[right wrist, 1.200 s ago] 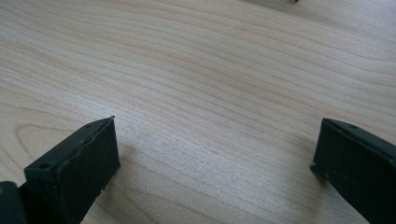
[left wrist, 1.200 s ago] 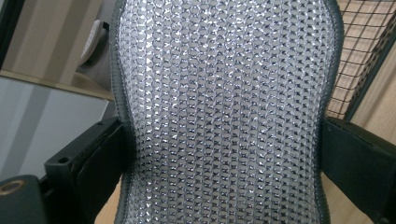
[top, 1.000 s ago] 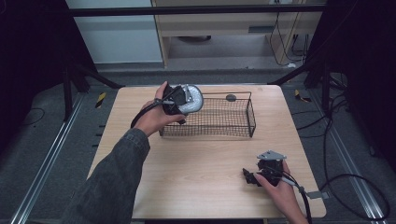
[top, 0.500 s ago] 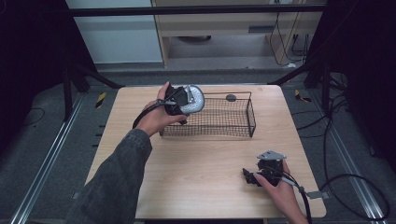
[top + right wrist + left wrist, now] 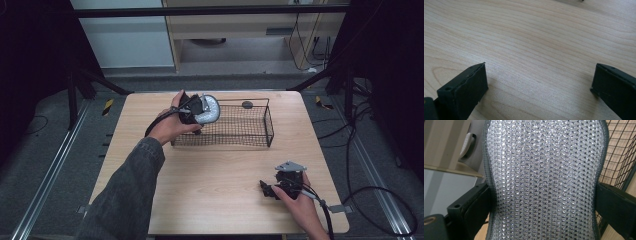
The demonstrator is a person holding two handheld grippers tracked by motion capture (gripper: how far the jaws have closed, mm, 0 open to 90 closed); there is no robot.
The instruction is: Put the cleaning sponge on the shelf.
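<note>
My left gripper [image 5: 200,111] is shut on a silvery mesh pad with a grey rim [image 5: 210,108], held at the left end of a black wire basket [image 5: 250,136], over its rim. In the left gripper view the mesh pad [image 5: 544,180] is clamped between both black jaws, with basket wires [image 5: 621,152] at the right. My right gripper [image 5: 267,190] rests near the table's front right, its jaws wide apart. The right gripper view has bare wood [image 5: 536,55] between the two jaws.
A small dark round object [image 5: 247,104] lies on the light wooden table [image 5: 210,175] just behind the basket. A cable trails from each gripper. Black frame legs and floor cables surround the table; cabinets stand behind it.
</note>
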